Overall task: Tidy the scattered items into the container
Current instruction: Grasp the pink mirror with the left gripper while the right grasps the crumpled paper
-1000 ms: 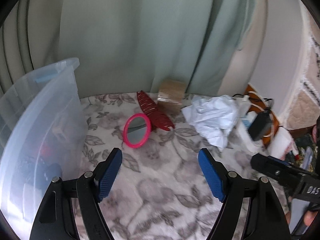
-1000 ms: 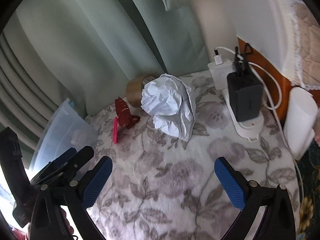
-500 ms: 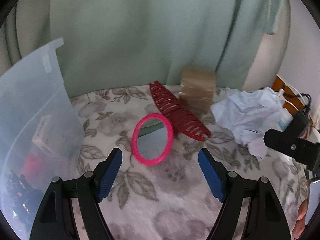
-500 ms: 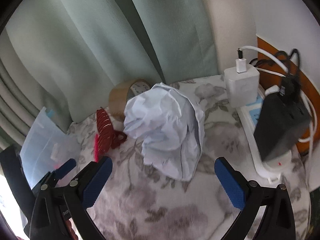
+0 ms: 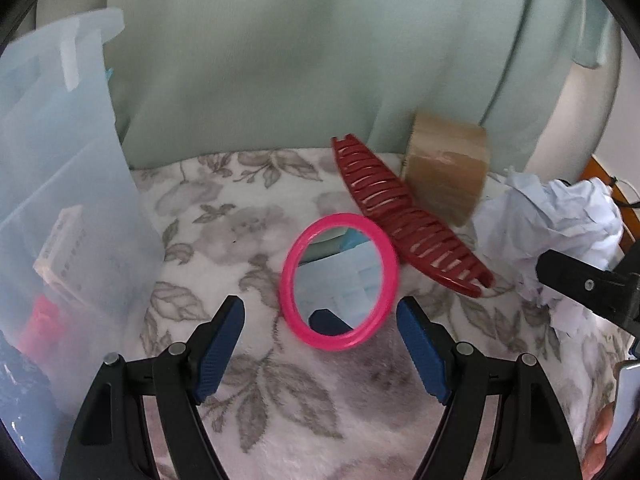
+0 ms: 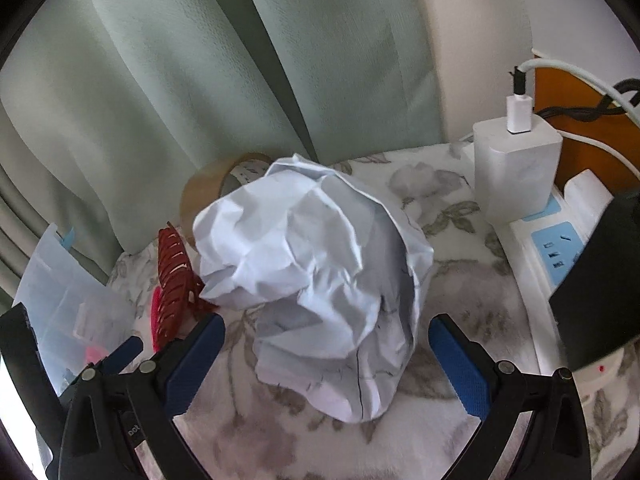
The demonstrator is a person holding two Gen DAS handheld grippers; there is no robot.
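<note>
On a table covered with a grey floral cloth, two hand-held grippers work side by side. Left gripper hangs low over the cloth with its jaws wide open and empty; a round pink mirror lies flat just ahead of the blue pads, between them. Touching the mirror's far right edge is a long dark red hair clip, and a roll of brown tape stands behind the clip against a pale green curtain. At far left stands a clear plastic bin with a few things inside. Right gripper also has its jaws wide open and empty, with a crumpled white paper between the pads. Near the paper's right, a white charger sits in a power strip.
</note>
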